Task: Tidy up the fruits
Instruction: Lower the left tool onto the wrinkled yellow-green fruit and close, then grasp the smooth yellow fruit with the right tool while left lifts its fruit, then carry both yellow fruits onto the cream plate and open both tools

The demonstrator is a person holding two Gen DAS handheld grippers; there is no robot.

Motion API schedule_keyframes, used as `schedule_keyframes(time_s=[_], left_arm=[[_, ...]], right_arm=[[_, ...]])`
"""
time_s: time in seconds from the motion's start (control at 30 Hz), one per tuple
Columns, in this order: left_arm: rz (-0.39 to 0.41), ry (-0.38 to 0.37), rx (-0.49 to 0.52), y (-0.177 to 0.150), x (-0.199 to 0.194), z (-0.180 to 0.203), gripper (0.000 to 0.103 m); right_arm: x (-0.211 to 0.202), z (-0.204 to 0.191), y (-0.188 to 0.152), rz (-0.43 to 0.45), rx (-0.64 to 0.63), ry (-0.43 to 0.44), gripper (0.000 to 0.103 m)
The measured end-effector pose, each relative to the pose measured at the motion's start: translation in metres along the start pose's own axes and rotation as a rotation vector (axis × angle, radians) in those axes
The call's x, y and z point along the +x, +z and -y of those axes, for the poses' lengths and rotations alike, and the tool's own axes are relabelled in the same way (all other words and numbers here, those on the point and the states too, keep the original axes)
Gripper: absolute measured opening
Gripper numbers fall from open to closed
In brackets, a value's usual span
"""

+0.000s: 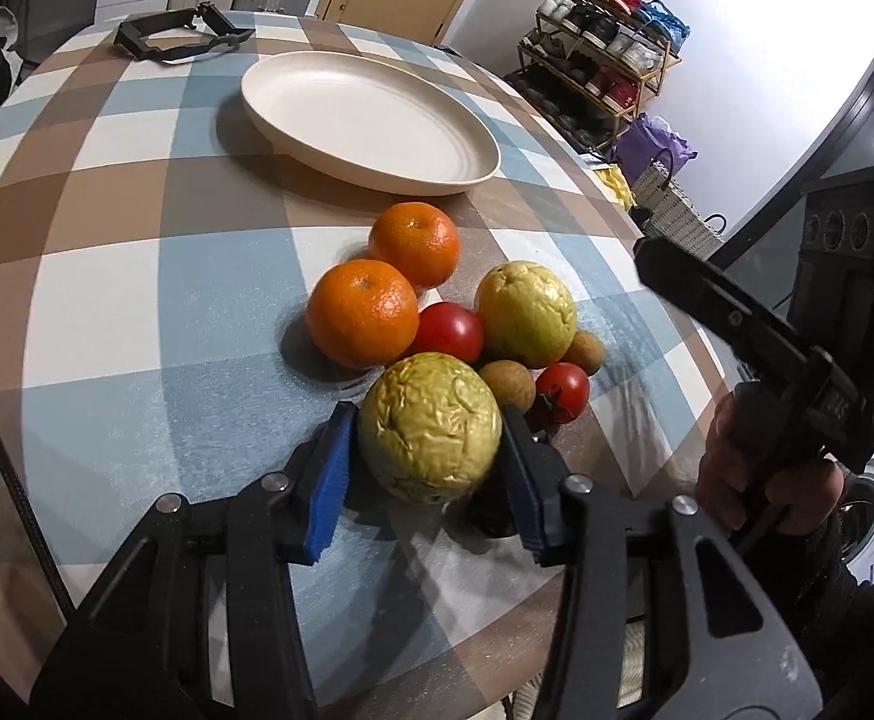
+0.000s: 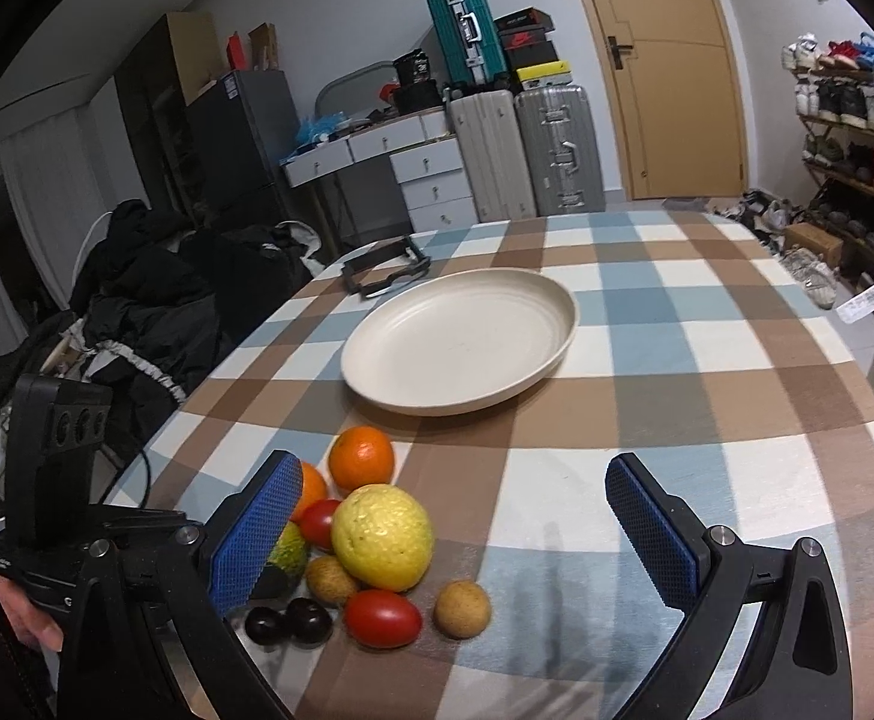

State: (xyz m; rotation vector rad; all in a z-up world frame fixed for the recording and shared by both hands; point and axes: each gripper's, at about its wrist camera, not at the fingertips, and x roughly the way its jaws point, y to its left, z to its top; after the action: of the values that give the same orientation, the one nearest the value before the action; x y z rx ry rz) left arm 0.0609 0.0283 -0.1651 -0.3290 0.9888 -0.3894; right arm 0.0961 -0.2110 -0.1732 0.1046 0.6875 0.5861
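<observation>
The step in hand looks like the first pick: the left gripper (image 1: 431,468) has its blue fingers (image 1: 330,483) pinching a wrinkled yellow-green fruit (image 1: 429,427) at the near edge of the fruit pile on the checked tabletop (image 1: 107,300). The right gripper (image 2: 466,534) hangs with fingers spread wide over the pile, holding nothing. Next, I judge, comes a lift and carry to the empty cream plate (image 1: 371,120) farther away.

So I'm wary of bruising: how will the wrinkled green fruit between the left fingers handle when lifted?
The wrinkled green fruit is round, so it would probably roll if released. Its puckered skin suggests soft flesh; the left gripper should likely squeeze gently.
</observation>
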Motion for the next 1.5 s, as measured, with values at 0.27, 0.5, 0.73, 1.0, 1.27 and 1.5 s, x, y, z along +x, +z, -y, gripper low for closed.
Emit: schedule_keyframes(time_s=[0.27, 0.5, 0.73, 1.0, 1.27, 1.5], left_arm=[[0.025, 0.004, -0.003, -0.002, -0.014, -0.006, 0.044], [0.044, 0.005, -0.009, -0.007, -0.020, -0.016, 0.044], [0.058, 0.011, -0.008, -0.007, -0.027, -0.019, 0.044], [0.078, 0.020, -0.010, 0.000, -0.036, -0.022, 0.044], [0.122, 0.032, 0.005, 0.040, -0.048, -0.026, 0.044], [0.161, 0.021, -0.003, 0.100, -0.043, -0.027, 0.044]], right_arm=[[0.018, -0.013, -0.009, -0.074, -0.023, 0.055, 0.103], [0.029, -0.017, -0.012, -0.103, -0.034, 0.064, 0.102], [0.040, -0.015, -0.017, -0.153, -0.029, 0.076, 0.083], [0.051, -0.012, -0.019, -0.195, 0.004, 0.096, 0.050], [0.034, 0.006, -0.009, -0.121, 0.080, 0.127, 0.049], [0.025, 0.023, 0.032, -0.046, 0.118, 0.159, 0.049]])
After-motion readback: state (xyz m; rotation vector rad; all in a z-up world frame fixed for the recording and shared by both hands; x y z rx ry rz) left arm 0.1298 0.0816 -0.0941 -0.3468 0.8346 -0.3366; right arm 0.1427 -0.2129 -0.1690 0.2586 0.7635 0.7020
